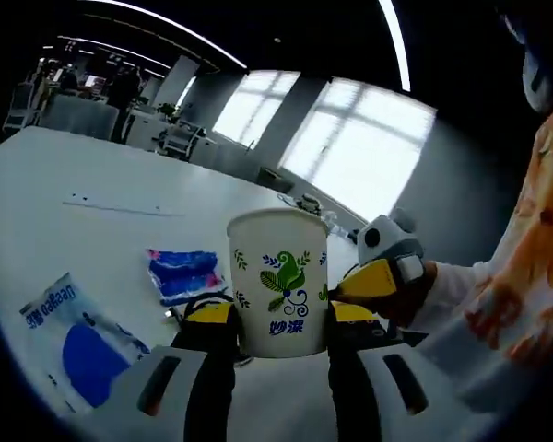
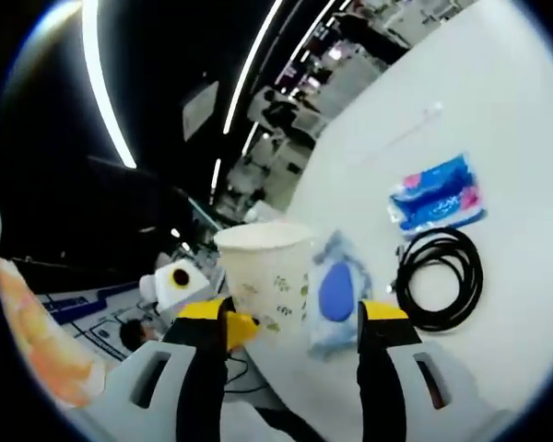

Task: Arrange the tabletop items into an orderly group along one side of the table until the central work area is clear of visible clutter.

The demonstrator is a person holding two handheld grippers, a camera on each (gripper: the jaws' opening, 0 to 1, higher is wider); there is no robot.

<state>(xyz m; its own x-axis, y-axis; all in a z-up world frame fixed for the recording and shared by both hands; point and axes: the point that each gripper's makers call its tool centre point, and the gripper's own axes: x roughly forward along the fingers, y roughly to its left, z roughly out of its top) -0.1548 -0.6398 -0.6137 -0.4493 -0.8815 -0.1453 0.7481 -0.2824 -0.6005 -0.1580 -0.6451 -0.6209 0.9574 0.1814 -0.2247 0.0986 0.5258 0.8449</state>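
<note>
On the white table [image 1: 92, 184] lie tissue packs and a coiled black cable [image 2: 440, 277] — the left gripper [image 1: 278, 322] fingers clamp the paper cup [image 1: 277, 281], the right gripper [image 2: 293, 324] fingers stand apart.

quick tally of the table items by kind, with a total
paper cup: 1
blue and white wipes pack: 1
blue and pink tissue pack: 1
black coiled cable: 1
total: 4
</note>
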